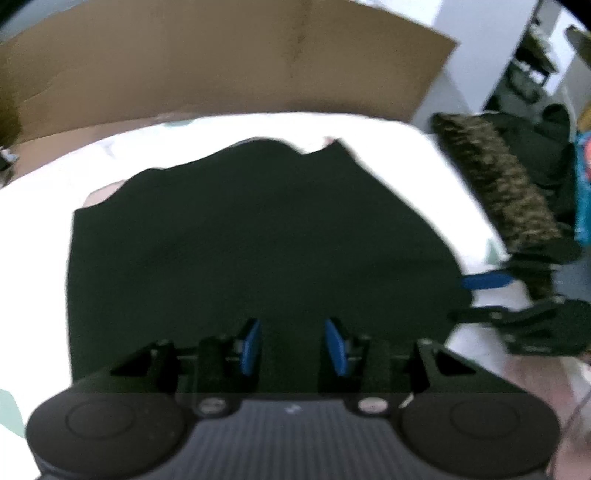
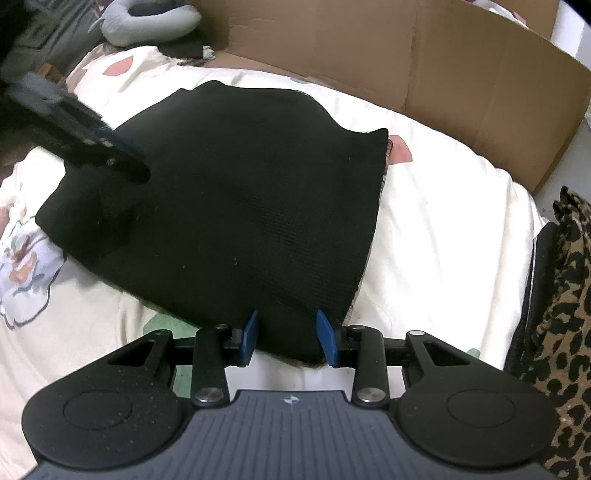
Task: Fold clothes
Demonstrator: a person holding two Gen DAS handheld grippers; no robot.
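A black knit garment (image 1: 258,240) lies flat on a white bedsheet (image 1: 406,158) and fills the middle of both views. My left gripper (image 1: 293,345) hovers over the garment with its blue pads (image 1: 251,347) apart and only flat cloth showing in the gap. In the right wrist view the left gripper (image 2: 136,162) hangs above the left part of the garment (image 2: 240,184). My right gripper (image 2: 289,338) is at the garment's near corner; its pads (image 2: 327,338) stand apart with the cloth edge lying loose between them. The right gripper (image 1: 469,297) also shows at the garment's right edge.
A brown cardboard wall (image 2: 461,74) stands along the far side of the bed. Leopard-print fabric (image 2: 565,295) lies at the right edge. A grey neck pillow (image 2: 147,18) sits at the far left. The sheet (image 2: 443,240) has printed flowers (image 2: 26,266).
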